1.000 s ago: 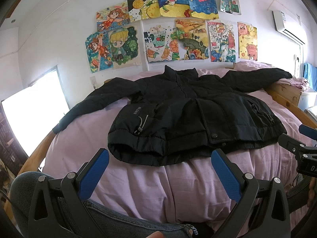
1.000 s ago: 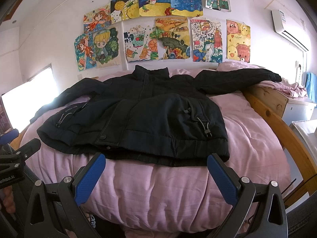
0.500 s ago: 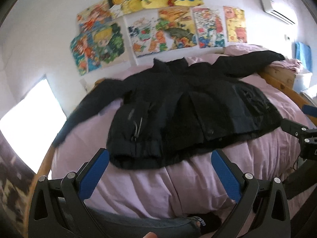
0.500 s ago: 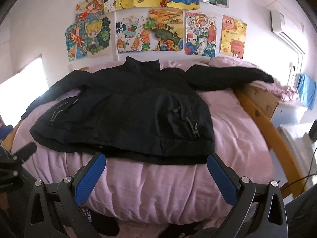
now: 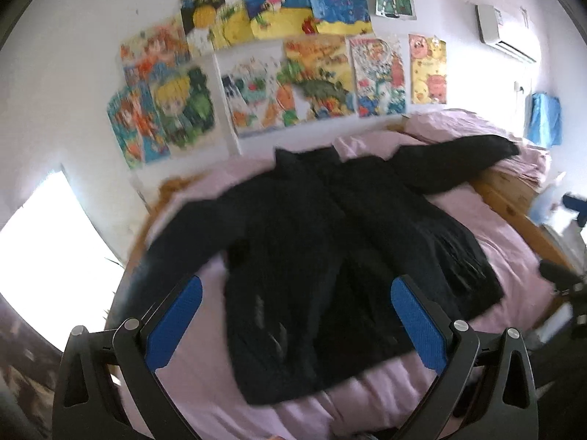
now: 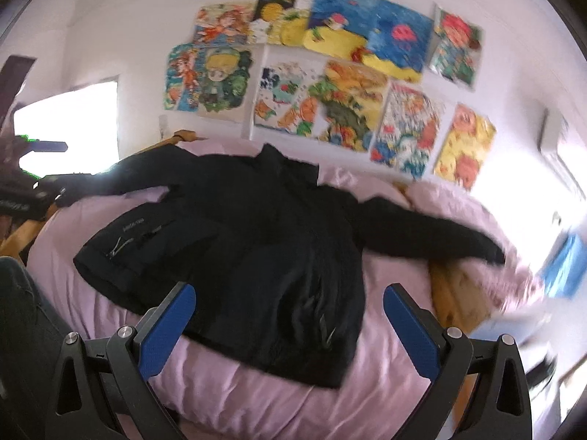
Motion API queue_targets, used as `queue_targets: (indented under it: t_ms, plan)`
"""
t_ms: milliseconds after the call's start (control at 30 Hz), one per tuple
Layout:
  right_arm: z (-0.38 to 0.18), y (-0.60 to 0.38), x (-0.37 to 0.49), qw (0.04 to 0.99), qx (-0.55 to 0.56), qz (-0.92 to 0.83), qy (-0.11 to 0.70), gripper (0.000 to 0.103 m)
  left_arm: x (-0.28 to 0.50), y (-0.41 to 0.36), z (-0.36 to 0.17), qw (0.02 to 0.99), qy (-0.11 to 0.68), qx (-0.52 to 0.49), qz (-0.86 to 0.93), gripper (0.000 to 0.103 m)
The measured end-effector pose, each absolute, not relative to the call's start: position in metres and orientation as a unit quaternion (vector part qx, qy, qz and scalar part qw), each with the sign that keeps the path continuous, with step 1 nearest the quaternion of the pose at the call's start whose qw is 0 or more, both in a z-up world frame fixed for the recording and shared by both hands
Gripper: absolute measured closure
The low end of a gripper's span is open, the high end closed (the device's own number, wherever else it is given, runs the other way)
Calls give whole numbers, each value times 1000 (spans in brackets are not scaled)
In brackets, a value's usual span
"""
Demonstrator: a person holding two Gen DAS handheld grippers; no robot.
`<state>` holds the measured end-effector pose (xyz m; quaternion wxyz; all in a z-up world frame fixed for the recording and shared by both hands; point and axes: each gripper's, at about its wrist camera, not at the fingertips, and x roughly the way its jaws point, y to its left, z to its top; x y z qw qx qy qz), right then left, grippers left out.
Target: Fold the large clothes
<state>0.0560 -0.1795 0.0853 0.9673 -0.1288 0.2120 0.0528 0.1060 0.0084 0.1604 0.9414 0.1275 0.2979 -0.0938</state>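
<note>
A large black padded jacket (image 5: 330, 256) lies flat on a bed with a pink cover (image 5: 513, 249), front up, collar toward the wall, both sleeves spread out sideways. It also shows in the right wrist view (image 6: 256, 249). My left gripper (image 5: 295, 322) is open and empty, held above the jacket's hem on its left half. My right gripper (image 6: 290, 330) is open and empty, held above the hem on the jacket's right half. Both views are blurred by motion.
Colourful drawings (image 5: 293, 66) cover the wall behind the bed. A wooden bed frame (image 5: 513, 201) runs along the right side, with a pink pillow (image 5: 477, 128) at the head. A bright window (image 5: 44, 256) is at the left. An air conditioner (image 5: 506, 33) hangs upper right.
Both grippers have moved forward over the bed and tilted. The left view swung left, the right view swung right. The jacket has not moved; both grippers stay open.
</note>
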Motion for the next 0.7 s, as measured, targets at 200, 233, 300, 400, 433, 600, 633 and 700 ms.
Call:
queue_targets:
  t_ms: [200,233,300,400,433,600,633,700]
  plan:
    - [132,-204,126,965,-113,54,229,0,168,1,190,945,297,120,-74,2]
    - [137,-213,145,960,-112,50,251,0,178,-3,191,945,294,123,-72,2]
    - [145,-237,187,963,-68,28,261,0,204,-12,189,946,288,128,-69,2]
    - [149,-277,243,965,-20,-13,262,0,250,-26,176,947,287,122,-76,2]
    - [149,-293,261,965,-9,-25,262,0,268,-34,168,946,291,118,-85,2]
    - [141,-379,322,964,30,-80,252,0,347,-82,121,935,313,111,-129,2]
    - [139,-400,331,964,40,-90,247,0,365,-96,110,932,317,106,-142,2]
    - [133,-439,340,964,67,-112,231,0,394,-121,92,926,326,101,-164,2]
